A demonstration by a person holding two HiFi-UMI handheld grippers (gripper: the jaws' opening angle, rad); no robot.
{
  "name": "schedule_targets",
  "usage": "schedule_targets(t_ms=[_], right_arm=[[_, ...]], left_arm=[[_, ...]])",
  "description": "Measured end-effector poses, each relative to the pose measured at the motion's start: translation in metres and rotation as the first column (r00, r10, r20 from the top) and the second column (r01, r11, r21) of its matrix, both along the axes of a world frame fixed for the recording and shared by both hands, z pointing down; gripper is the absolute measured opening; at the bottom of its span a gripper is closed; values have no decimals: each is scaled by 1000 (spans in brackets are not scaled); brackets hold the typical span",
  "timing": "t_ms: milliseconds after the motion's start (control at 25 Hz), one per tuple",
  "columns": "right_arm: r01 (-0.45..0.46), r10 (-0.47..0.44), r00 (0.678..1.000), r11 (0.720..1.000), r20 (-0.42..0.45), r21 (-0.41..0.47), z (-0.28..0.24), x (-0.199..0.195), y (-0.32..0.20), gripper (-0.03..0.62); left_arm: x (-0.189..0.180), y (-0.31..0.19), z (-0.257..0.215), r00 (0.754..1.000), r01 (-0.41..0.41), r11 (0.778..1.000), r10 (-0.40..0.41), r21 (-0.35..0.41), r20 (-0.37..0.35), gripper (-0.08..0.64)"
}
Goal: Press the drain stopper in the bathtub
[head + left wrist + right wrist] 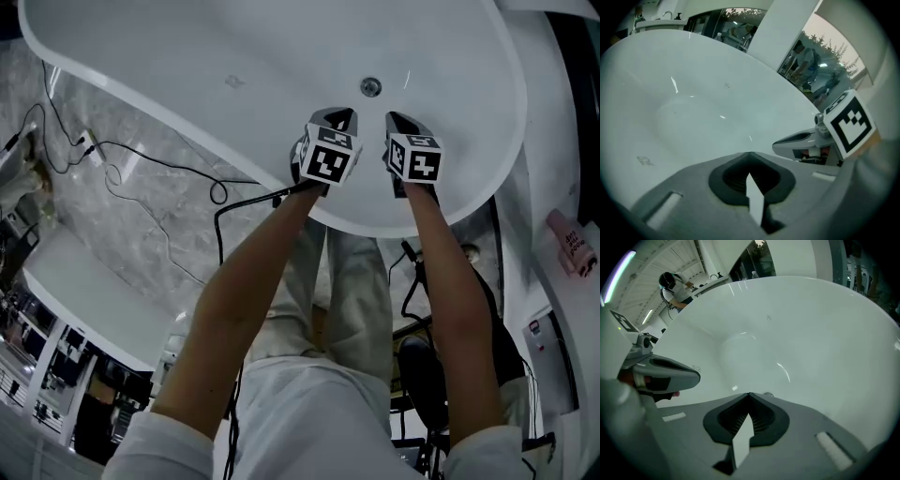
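**Desk:** What does the frame show?

**Photographer:** A person leans over a white bathtub (187, 66) with a two-jaw tool in each hand. The left gripper (339, 120) and right gripper (401, 122) hang side by side over the tub's near end. They are close together but not touching, and both point into the basin.

**Desk:** And the tools themselves?

**Photographer:** Each has its jaws pressed together, tips meeting, with nothing caught between them. Beyond the left gripper's tips its own camera shows only bare white enamel.

**Desk:** Where is the drain stopper?

**Photographer:** The drain stopper (371, 87), a small round metal disc, sits on the tub floor. It lies ahead of the two grippers and between them, near both tips, and neither touches it. In the right gripper view a small rounded shape shows just over the jaw tips. That may be the stopper, though the view is too poor to be sure.

**Desk:** So how far along is the job?

**Photographer:** By the look of it, the approach is made and the press is not. No tool rests on the stopper, and whether it sits raised or sunk cannot be read from here. All of the pressing is left: one closed tip has to come down onto the disc and push.

**Desk:** Anything else in shot?

**Photographer:** A black cable (169, 164) trails over the marble floor (141, 225) beside the tub.
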State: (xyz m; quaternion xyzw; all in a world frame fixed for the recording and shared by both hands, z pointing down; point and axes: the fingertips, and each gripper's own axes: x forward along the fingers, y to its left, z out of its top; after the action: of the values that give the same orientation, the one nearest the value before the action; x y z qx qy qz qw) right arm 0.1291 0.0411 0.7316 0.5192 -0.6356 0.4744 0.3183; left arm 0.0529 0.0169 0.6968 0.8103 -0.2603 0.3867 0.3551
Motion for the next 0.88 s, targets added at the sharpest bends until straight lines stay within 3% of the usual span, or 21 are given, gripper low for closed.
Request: schedule_targets(t_ms=[160, 400, 560, 880], right_arm=[[-12, 12, 1000, 999, -1, 38, -37, 4, -11, 3], [-48, 45, 999, 994, 31, 100, -104, 5, -5, 3], [-95, 88, 995, 982, 51, 164, -135, 12, -11, 3], [-146, 121, 987, 950, 106, 277, -223, 28, -14, 3]], left_arm=[[5, -19, -45, 1000, -18, 997, 20, 73, -24, -2], [10, -12, -103, 998, -62, 992, 64, 111, -14, -2], [17, -8, -134, 995, -64, 993, 70, 98, -65, -2], [35, -7, -235, 988, -36, 980, 65, 196, -143, -3]])
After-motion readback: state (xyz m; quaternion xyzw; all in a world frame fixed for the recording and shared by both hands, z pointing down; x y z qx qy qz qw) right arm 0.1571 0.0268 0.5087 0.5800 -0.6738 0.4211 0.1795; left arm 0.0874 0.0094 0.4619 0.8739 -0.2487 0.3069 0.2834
